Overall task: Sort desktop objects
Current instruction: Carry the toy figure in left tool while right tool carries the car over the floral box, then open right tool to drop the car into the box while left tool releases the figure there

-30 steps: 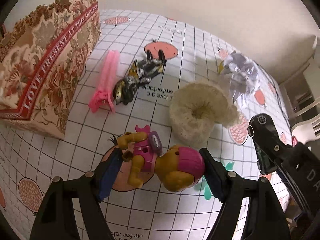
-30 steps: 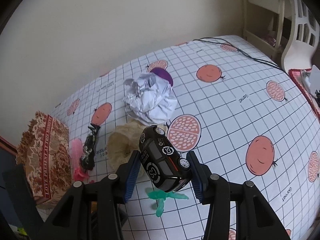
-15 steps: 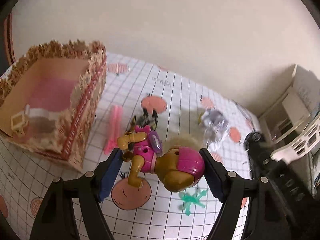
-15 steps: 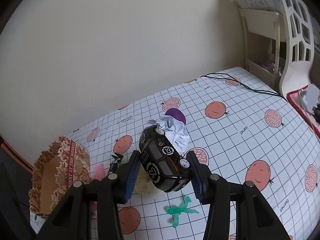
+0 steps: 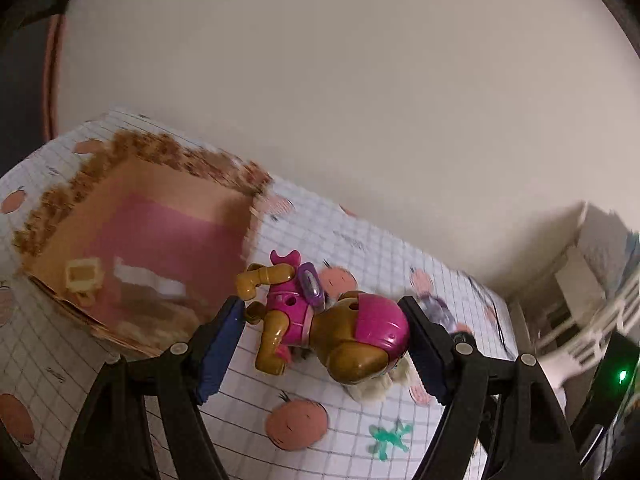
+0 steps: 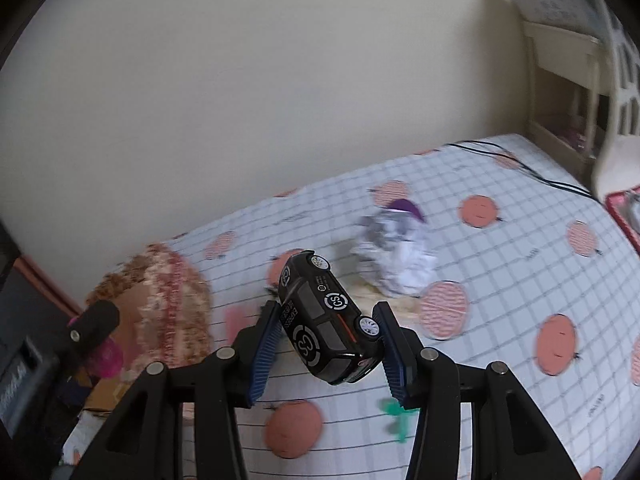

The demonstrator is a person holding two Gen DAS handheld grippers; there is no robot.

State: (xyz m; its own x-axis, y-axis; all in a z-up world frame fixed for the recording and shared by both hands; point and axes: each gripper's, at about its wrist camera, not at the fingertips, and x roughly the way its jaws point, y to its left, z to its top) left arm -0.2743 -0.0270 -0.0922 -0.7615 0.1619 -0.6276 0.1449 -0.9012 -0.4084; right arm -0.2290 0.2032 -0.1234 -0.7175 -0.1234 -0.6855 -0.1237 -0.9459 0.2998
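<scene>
My left gripper (image 5: 322, 336) pinches the toy dog (image 5: 320, 324), pink helmet against the right pad, hind end near the left pad; dog hangs in the air above the tablecloth (image 5: 356, 248), just right of the box (image 5: 132, 236). Box is open-topped w/ a ragged scalloped rim; its near-right corner sits just beside my left finger. Inside: pink floor, a small yellow piece (image 5: 82, 276), something white, blurry. Far edge of the table runs along the wall; room between box and wall is thin.

My right gripper (image 6: 326, 340) is clamped on the black toy car (image 6: 326, 320), nose tilted up-left, wheels facing right, also off the table. Below & beyond it: crumpled paper (image 6: 400, 256) w/ a purple thing (image 6: 406, 206) behind, a green plastic bit (image 6: 396, 416) near my right finger. Right half of the cloth is open. A black cable (image 6: 532, 172) trails along the far-right edge. The box shows at left in the right-wrist view, w/ my other gripper's finger in front of it.
</scene>
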